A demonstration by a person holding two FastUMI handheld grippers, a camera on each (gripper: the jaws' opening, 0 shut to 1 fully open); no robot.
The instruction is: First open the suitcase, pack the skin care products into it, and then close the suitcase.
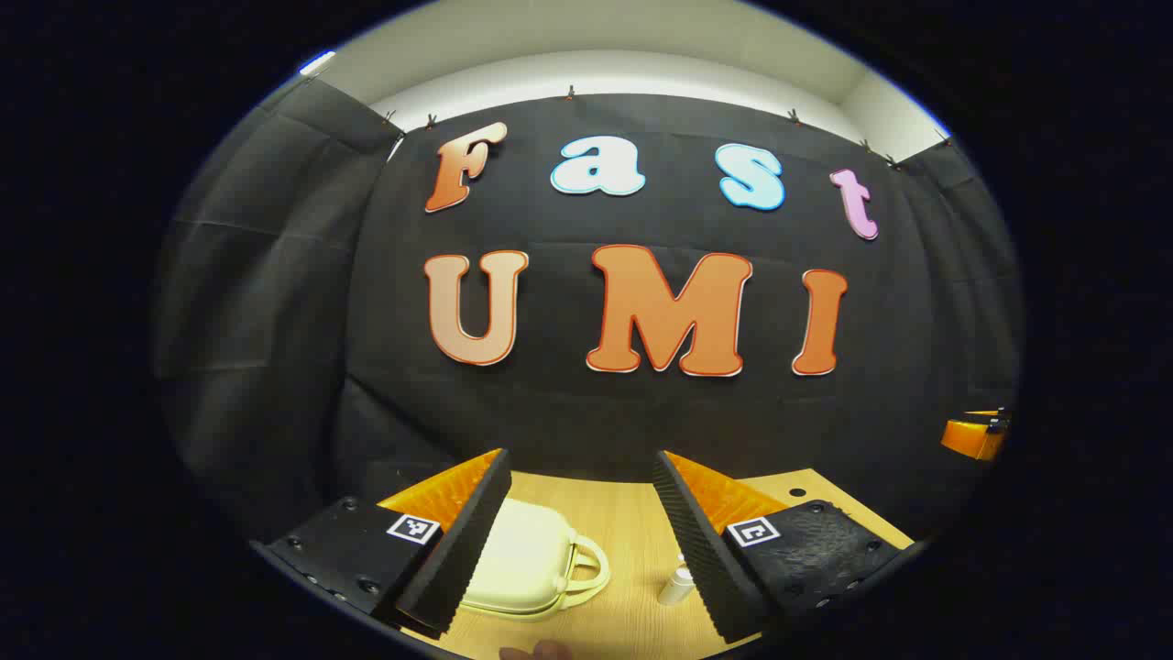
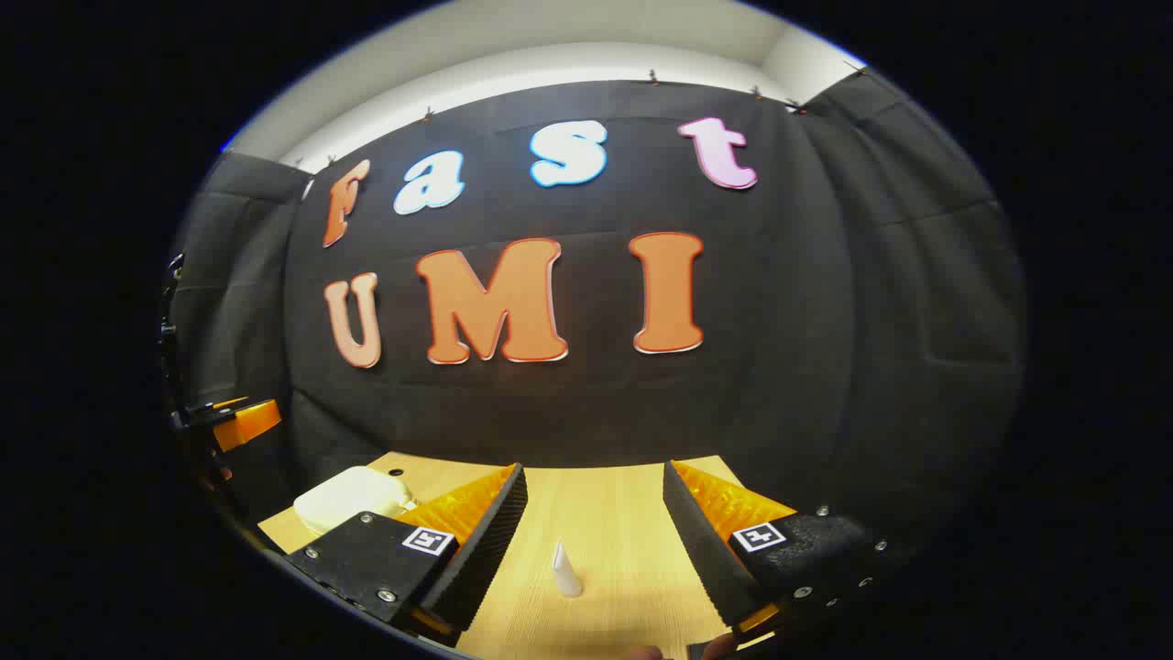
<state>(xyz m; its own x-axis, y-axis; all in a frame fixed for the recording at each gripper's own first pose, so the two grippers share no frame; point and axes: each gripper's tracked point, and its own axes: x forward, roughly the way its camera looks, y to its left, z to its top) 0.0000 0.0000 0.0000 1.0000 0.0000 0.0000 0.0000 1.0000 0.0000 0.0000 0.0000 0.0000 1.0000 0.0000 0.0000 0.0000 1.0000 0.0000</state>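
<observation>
A small cream suitcase (image 1: 531,564) with a loop handle lies closed on the wooden table (image 1: 623,522), just behind my left gripper's left finger. A small white bottle (image 1: 676,583) stands right of it, beside the right finger. My left gripper (image 1: 582,486) hangs open above the table, holding nothing. In the right gripper view the suitcase (image 2: 348,497) lies at the far left, and a white cone-shaped tube (image 2: 565,570) stands on the table (image 2: 605,513) between the fingers of my open right gripper (image 2: 594,481). The left gripper (image 2: 229,420) shows at the left edge.
The black cloth wall closes the table's far side and both flanks. The right gripper's body (image 1: 976,435) pokes in at the right edge of the left gripper view. A small dark hole (image 1: 797,492) marks the tabletop near the back right.
</observation>
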